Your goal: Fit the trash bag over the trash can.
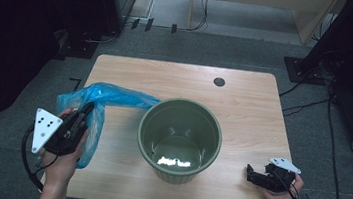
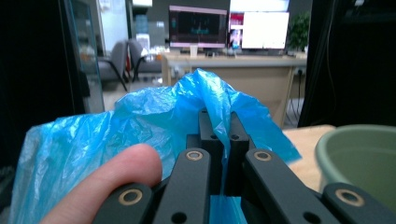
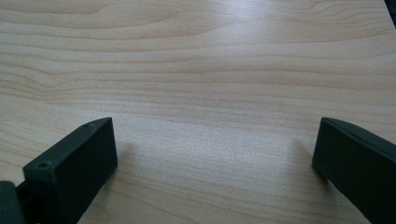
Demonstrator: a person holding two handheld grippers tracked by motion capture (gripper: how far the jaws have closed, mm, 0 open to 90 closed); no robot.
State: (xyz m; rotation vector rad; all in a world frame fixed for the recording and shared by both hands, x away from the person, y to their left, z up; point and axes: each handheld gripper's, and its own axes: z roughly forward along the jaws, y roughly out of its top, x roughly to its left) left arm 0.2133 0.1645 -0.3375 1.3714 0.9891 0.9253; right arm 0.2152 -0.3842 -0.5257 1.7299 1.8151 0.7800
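Item: blue bag (image 1: pixel 94 101) hanging at worktop (image 1: pixel 244 102) left edge, beside green bucket (image 1: pixel 180 140) | left hand-held gripper (image 2: pixel 223 122) clamping bag | right hand-held gripper (image 1: pixel 252 175) resting, jaws apart | risk: thin film slipping out or tearing.

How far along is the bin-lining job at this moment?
Done: the left gripper has clamped the blue bag. In hand: the bag hangs bunched from it, left of the green bin. Left: opening it and fitting it in the unlined bin; the right gripper rests open on the table.
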